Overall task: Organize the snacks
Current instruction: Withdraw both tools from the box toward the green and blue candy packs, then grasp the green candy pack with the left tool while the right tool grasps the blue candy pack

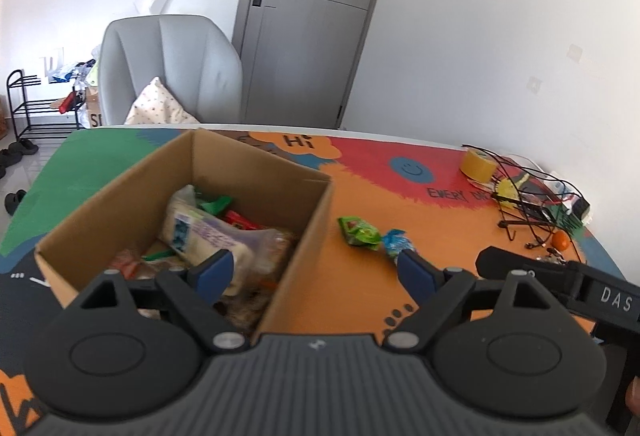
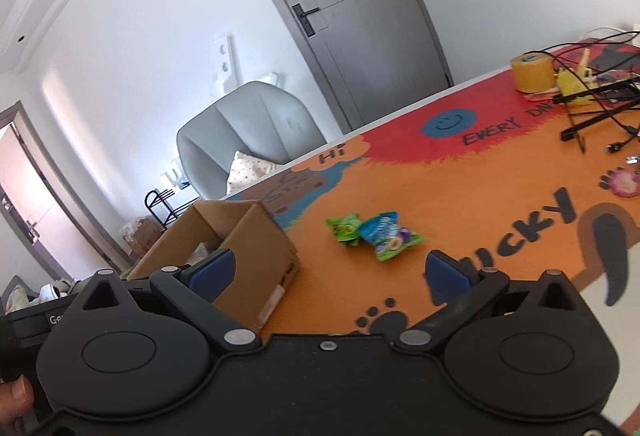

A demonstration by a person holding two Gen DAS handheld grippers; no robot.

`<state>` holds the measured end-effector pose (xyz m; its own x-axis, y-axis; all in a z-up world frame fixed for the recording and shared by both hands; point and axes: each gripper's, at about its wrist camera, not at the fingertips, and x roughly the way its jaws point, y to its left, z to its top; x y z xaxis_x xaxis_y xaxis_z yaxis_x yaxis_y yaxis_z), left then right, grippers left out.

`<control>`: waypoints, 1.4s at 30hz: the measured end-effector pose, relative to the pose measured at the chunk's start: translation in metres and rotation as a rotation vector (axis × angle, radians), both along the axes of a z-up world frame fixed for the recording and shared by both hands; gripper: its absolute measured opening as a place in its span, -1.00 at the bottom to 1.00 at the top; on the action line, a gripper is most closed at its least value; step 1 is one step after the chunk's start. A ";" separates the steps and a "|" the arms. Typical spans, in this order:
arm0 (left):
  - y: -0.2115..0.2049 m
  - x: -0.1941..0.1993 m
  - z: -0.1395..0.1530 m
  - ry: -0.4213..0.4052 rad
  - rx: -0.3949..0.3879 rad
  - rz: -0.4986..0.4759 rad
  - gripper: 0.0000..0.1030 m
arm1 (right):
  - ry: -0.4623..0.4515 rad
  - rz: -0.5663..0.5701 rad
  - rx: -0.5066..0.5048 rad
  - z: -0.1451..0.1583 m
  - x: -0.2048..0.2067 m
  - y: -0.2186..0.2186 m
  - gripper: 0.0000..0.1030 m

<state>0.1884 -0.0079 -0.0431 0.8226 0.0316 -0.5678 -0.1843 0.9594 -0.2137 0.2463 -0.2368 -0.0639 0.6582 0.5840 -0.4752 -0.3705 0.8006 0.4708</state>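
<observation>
An open cardboard box (image 1: 312,212) stands on the colourful table mat and holds several snack packets, a large clear bread bag (image 1: 208,236) on top. The box also shows in the right wrist view (image 2: 256,236). Two small packets lie on the mat to its right: a green one (image 1: 358,232) (image 2: 344,230) and a blue-green one (image 1: 396,242) (image 2: 388,240). My left gripper (image 1: 316,272) is open and empty, above the box's right wall. My right gripper (image 2: 328,272) is open and empty, short of the two packets.
A yellow tape roll (image 1: 478,166) (image 2: 532,72), a black wire stand with cables (image 1: 532,204) (image 2: 592,104) and a small orange object (image 1: 560,241) sit at the table's far right. A grey armchair (image 1: 168,72) with a cushion stands behind the table, before a grey door (image 1: 312,16).
</observation>
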 end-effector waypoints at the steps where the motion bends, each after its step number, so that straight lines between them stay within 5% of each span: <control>1: -0.003 0.001 0.000 -0.002 0.000 -0.003 0.71 | 0.000 -0.006 0.001 0.000 0.000 -0.003 1.00; 10: -0.027 0.014 0.000 -0.019 -0.001 -0.031 0.69 | 0.001 -0.058 0.029 -0.008 0.009 -0.034 1.00; 17: -0.042 0.031 -0.005 -0.020 0.004 -0.053 0.32 | 0.034 -0.061 0.057 -0.021 0.025 -0.044 0.62; 27: -0.050 0.062 -0.020 0.014 0.011 -0.053 -0.16 | 0.074 -0.019 0.061 -0.036 0.061 -0.036 0.34; 42: -0.052 0.113 -0.042 0.082 0.026 -0.039 -0.49 | 0.169 0.065 0.070 -0.064 0.121 -0.002 0.03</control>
